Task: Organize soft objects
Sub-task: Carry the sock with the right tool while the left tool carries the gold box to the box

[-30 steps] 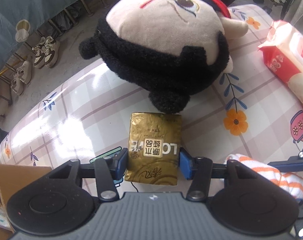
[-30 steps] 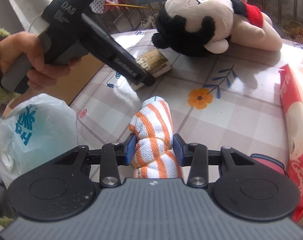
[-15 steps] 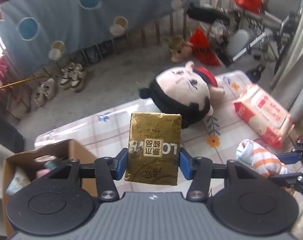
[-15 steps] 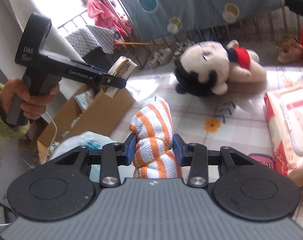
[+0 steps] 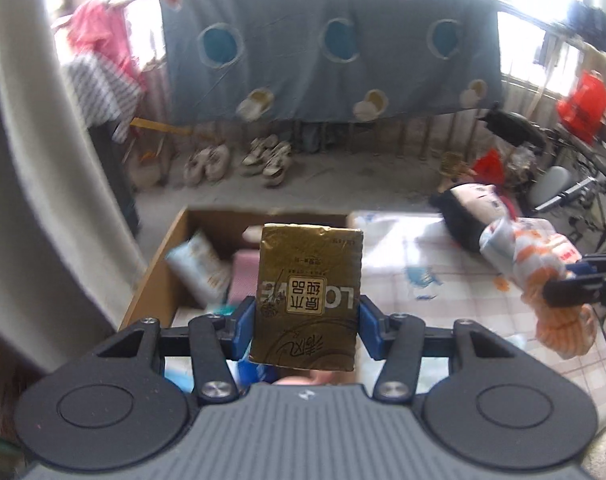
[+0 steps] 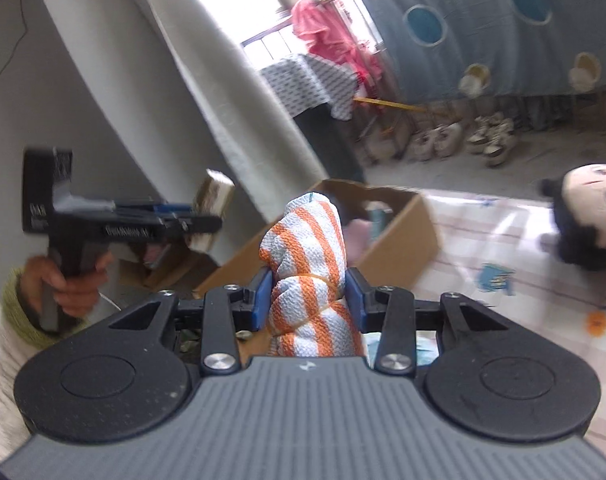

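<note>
- Left gripper [image 5: 307,322]: clamped on gold pack [image 5: 308,296], held in the air above the box [image 5: 159,276].
- Right gripper [image 6: 308,294]: clamped on striped towel [image 6: 309,276], held up near the box's right side.
- Doll [image 6: 587,216]: lying on table [image 6: 503,240], far right.

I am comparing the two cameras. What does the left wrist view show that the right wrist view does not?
Only the left wrist view: the gold pack's printed face, in the left gripper. Only the right wrist view: the hand on the left gripper's handle, and the pack only edge-on. Both: the box, the doll, the shoes, and the striped towel in the right gripper.
</note>
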